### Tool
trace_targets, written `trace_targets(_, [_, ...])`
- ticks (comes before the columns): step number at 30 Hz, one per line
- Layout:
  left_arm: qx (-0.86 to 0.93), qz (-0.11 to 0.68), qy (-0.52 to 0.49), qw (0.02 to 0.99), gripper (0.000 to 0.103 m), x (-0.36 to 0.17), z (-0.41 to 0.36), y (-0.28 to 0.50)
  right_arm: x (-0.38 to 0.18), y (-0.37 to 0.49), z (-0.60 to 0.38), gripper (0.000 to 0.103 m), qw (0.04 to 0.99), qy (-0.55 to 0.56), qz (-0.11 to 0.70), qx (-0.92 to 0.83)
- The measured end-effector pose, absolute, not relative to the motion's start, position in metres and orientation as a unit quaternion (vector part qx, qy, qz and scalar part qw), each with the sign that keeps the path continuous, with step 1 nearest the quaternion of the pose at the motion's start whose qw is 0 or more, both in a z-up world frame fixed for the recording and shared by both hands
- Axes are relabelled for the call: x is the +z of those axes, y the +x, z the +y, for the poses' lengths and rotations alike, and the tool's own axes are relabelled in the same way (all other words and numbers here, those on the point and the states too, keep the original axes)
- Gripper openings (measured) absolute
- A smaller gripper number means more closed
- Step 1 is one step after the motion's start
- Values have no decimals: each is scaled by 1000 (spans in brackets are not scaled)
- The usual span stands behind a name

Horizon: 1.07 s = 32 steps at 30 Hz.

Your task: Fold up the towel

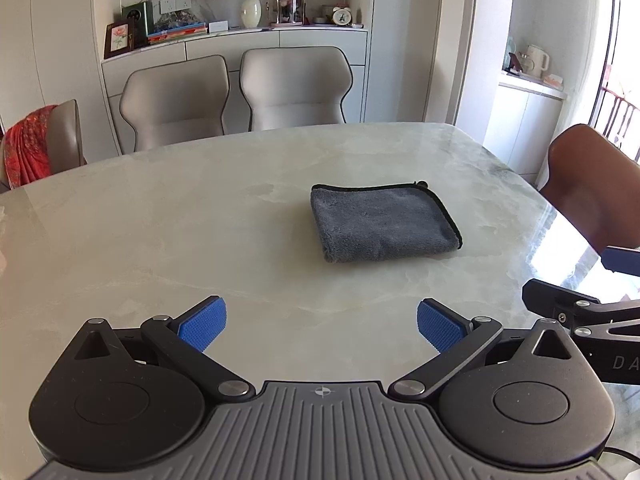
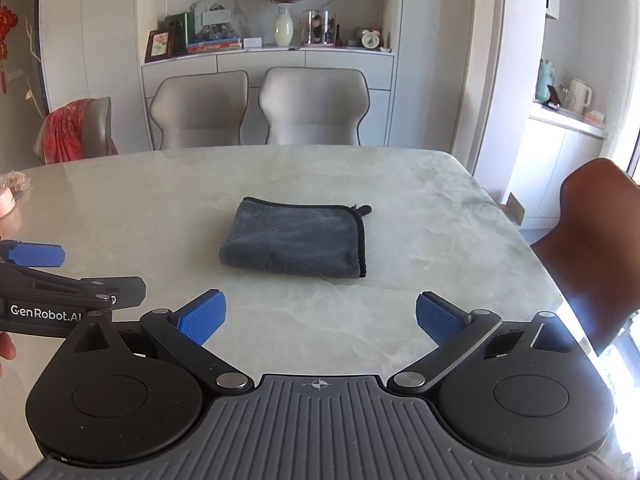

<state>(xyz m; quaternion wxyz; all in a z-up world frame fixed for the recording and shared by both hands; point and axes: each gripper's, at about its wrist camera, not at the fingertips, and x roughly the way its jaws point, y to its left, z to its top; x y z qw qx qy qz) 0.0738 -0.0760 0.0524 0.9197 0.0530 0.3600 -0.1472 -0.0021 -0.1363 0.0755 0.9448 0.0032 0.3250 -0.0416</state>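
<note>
A grey towel [image 1: 382, 222] with black edging lies folded into a small rectangle on the marble table [image 1: 160, 232]; it also shows in the right wrist view [image 2: 296, 242]. My left gripper [image 1: 320, 326] is open and empty, held above the table well short of the towel and left of it. My right gripper [image 2: 320, 322] is open and empty, also short of the towel. Each gripper shows at the edge of the other's view: the right one [image 1: 580, 280] and the left one [image 2: 60, 276].
Two beige chairs [image 1: 236, 92] stand at the far side of the table, a brown chair [image 1: 592, 196] at the right end, a chair with a red cloth [image 1: 32, 148] at the left. A sideboard [image 1: 240, 44] with ornaments is behind.
</note>
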Motion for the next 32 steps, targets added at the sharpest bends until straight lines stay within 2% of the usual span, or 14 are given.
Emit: trace_targets(32, [-157,370,45,914,103,54,-79,71,72,-6,-146,102,941,7,335,-47])
